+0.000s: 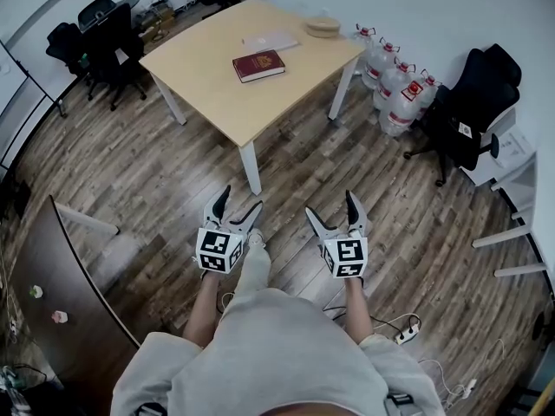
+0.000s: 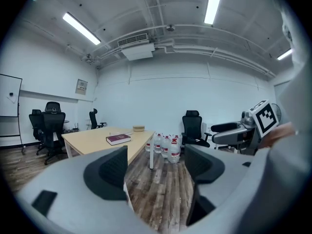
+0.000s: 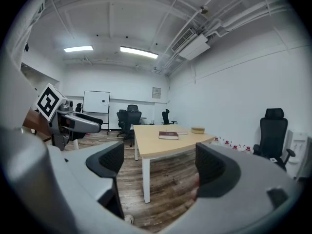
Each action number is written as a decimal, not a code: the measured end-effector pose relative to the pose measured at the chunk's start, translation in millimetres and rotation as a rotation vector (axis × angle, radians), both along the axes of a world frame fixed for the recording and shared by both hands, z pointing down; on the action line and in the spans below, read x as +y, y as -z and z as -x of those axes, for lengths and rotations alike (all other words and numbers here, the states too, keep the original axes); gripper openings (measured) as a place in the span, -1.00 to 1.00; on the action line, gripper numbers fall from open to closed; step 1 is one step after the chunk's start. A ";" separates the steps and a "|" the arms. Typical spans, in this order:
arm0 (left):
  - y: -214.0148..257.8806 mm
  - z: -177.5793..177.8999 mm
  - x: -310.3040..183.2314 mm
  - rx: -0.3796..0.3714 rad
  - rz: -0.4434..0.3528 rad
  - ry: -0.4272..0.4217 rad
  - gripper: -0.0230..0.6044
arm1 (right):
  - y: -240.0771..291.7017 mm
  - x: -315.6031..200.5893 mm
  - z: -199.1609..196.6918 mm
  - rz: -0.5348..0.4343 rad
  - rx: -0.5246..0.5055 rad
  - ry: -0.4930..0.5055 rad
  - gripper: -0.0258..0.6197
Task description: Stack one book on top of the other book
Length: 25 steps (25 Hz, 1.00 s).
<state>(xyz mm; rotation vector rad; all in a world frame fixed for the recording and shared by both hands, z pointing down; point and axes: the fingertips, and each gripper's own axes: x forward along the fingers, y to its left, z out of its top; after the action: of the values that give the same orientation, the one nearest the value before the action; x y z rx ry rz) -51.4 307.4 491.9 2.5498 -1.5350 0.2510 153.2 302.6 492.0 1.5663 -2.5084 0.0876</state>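
Observation:
A dark red book (image 1: 258, 65) lies on the light wooden table (image 1: 208, 68), far ahead of me. A thin pale book (image 1: 270, 41) lies just behind it, apart from it. Both grippers hang over the wood floor, well short of the table. My left gripper (image 1: 240, 199) is open and empty, and so is my right gripper (image 1: 330, 204). In the left gripper view the red book (image 2: 118, 139) shows beyond the open jaws of the left gripper (image 2: 156, 167). In the right gripper view the red book (image 3: 168, 135) and the pale book (image 3: 181, 131) show beyond the open right gripper (image 3: 156, 165).
A round wooden dish (image 1: 323, 27) sits at the table's far corner. Several water bottles (image 1: 395, 85) stand right of the table beside a black office chair (image 1: 473, 102). More chairs (image 1: 104, 37) stand at the left. A dark desk (image 1: 52, 276) is near left; a power strip (image 1: 406, 332) lies on the floor.

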 end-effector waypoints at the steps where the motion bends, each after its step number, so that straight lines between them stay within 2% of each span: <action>1: -0.5 -0.1 -6.1 0.000 0.000 -0.001 0.24 | -1.0 -5.0 -0.1 0.001 0.001 -0.001 0.49; 11: -7.6 2.9 -93.9 0.025 -0.002 -0.034 0.24 | -4.8 -83.3 4.0 0.003 0.022 -0.034 0.48; 25: 3.9 17.8 -264.3 0.050 0.005 -0.102 0.24 | 10.2 -235.5 20.1 0.018 0.047 -0.106 0.48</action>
<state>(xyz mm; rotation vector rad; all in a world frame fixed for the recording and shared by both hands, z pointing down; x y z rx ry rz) -69.2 43.1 488.0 2.6133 -1.3878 0.2012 133.1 67.1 481.8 1.6742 -2.3818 0.0873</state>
